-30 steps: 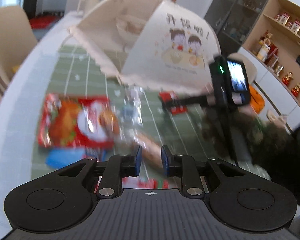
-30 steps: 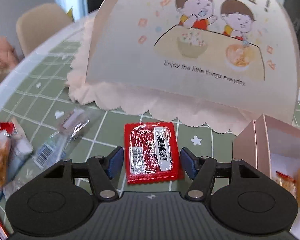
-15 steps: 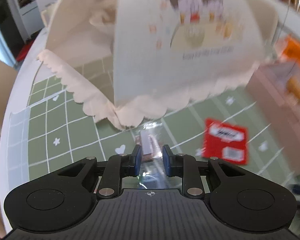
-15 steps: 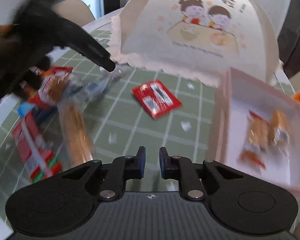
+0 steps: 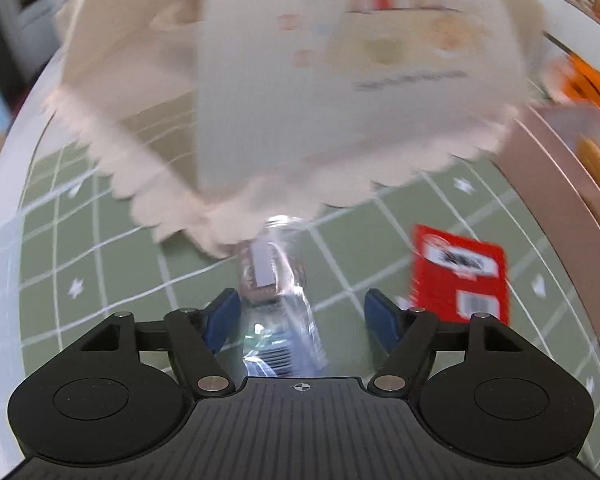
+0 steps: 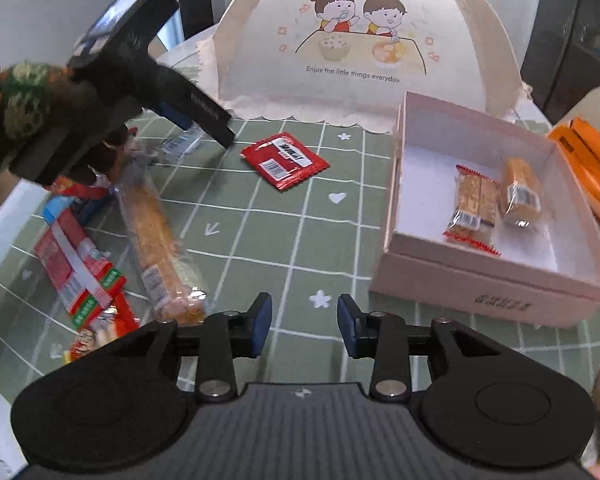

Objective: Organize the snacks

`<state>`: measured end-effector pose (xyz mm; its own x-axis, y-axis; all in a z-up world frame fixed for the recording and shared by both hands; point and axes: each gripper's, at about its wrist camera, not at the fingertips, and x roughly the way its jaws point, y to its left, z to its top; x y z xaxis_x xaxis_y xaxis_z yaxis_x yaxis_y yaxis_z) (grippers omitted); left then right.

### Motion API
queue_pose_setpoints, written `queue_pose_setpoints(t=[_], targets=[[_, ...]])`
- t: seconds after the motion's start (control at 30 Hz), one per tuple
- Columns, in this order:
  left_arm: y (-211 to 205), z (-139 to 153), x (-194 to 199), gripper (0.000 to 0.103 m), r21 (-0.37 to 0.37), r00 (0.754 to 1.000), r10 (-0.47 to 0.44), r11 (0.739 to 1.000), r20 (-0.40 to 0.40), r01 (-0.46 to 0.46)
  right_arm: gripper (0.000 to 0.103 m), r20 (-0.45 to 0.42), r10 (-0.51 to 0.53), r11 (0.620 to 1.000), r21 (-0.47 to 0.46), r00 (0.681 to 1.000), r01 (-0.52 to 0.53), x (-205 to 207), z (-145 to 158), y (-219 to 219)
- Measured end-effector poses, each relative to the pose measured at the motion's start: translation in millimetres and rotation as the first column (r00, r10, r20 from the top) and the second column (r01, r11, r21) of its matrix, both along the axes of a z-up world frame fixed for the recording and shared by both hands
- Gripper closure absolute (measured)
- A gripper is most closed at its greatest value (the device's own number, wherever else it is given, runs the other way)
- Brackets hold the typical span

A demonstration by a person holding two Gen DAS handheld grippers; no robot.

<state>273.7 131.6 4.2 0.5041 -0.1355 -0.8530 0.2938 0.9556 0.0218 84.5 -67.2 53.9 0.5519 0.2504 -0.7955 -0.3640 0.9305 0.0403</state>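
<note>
The left gripper (image 5: 302,314) has just sprung its jaws wide, where half a second ago they stood nearly together, and now they straddle the clear plastic-wrapped snack with a white label (image 5: 274,280) lying on the green checked tablecloth (image 5: 100,272); the blue pads stand clear of the wrapper, nothing pinched. That snack sits just at the scalloped hem of the cream dome-shaped food cover (image 5: 340,92). The flat red foil sachet (image 5: 458,276) lies off to its right, beside the pink cardboard box (image 5: 556,168).

Over to the right gripper (image 6: 304,320): a second ago it hovered over the red sachet, and now it is back over bare cloth, jaws just eased apart with nothing between them. Two wrapped snacks (image 6: 494,200) rest inside the pink box. The long orange wrapped snack bar (image 6: 160,244) lies by the pile at left.
</note>
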Motion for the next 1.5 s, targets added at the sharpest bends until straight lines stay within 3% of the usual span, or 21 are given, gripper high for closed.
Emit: queue_pose_setpoints(t=[0.1,0.13,0.17,0.23,0.37,0.5,0.57,0.67,0.83,0.87,1.0,1.03,1.07,1.17,1.33,1.37,1.43,1.5], targets=[[-3,1,-1,0.029,-0.004,1.000,0.019,1.000,0.007,-0.019,0.067,0.002,0.016,1.000,-0.006,1.000,-0.016,-3,-4,6],[-5,2,-1,0.034,-0.002,1.000,0.018,1.000,0.008,-0.018,0.067,0.004,0.022,1.000,-0.010,1.000,-0.022,-4,-6,9],[-7,3,-1,0.046,-0.005,1.000,0.007,1.000,0.012,-0.007,0.067,0.006,0.027,1.000,-0.013,1.000,-0.027,-5,-7,11],[-8,6,-3,0.055,-0.026,1.000,-0.006,1.000,0.011,0.006,0.067,0.020,0.035,0.999,-0.018,0.999,-0.034,-5,-6,14],[1,15,-15,0.064,-0.049,0.998,0.012,0.999,0.057,-0.010,0.066,0.067,0.070,0.997,-0.030,0.995,-0.068,7,7,19],[25,44,-55,0.066,-0.185,0.991,0.073,0.981,0.111,-0.051,0.050,0.104,0.085,0.996,-0.010,0.991,-0.084,44,18,22],[40,58,-84,0.097,-0.264,0.985,0.119,0.961,0.125,-0.083,0.050,0.105,0.097,0.995,-0.014,0.990,-0.096,69,16,29],[58,69,-129,0.095,-0.357,0.981,0.168,0.926,0.101,-0.122,0.050,0.053,0.139,0.990,-0.020,0.989,-0.138,111,3,46],[72,54,-190,0.093,-0.372,0.984,0.180,0.913,0.000,-0.167,0.049,-0.005,0.175,0.979,-0.107,0.985,-0.174,165,-32,77],[76,50,-199,0.089,-0.379,0.982,0.186,0.907,-0.026,-0.182,0.042,-0.010,0.189,0.976,-0.109,0.982,-0.189,172,-36,81],[90,41,-218,0.088,-0.399,0.966,0.247,0.881,-0.072,-0.255,0.041,-0.050,0.227,0.969,-0.086,0.973,-0.231,176,-38,89],[91,42,-218,0.088,-0.403,0.962,0.263,0.875,-0.071,-0.269,0.041,-0.062,0.236,0.967,-0.082,0.970,-0.241,170,-37,92],[91,46,-215,0.088,-0.414,0.959,0.276,0.868,-0.063,-0.276,0.051,-0.061,0.250,0.964,-0.080,0.966,-0.254,163,-36,93],[86,58,-198,0.086,-0.462,0.959,0.281,0.845,-0.044,-0.269,0.063,-0.022,0.260,0.960,-0.100,0.965,-0.261,132,-33,89],[55,67,-140,0.084,-0.501,0.956,0.286,0.819,-0.063,-0.278,0.067,-0.026,0.207,0.975,-0.077,0.978,-0.209,75,-32,56],[47,64,-127,0.083,-0.492,0.953,0.292,0.820,-0.078,-0.291,0.073,-0.043,0.196,0.978,-0.069,0.980,-0.198,67,-34,46],[35,54,-103,0.083,-0.435,0.937,0.325,0.831,-0.125,-0.346,0.073,-0.050,0.169,0.984,-0.043,0.984,-0.171,46,-34,26],[23,43,-83,0.083,-0.324,0.920,0.363,0.861,-0.145,-0.391,0.073,-0.050,0.136,0.990,-0.039,0.989,-0.138,26,-34,7]])
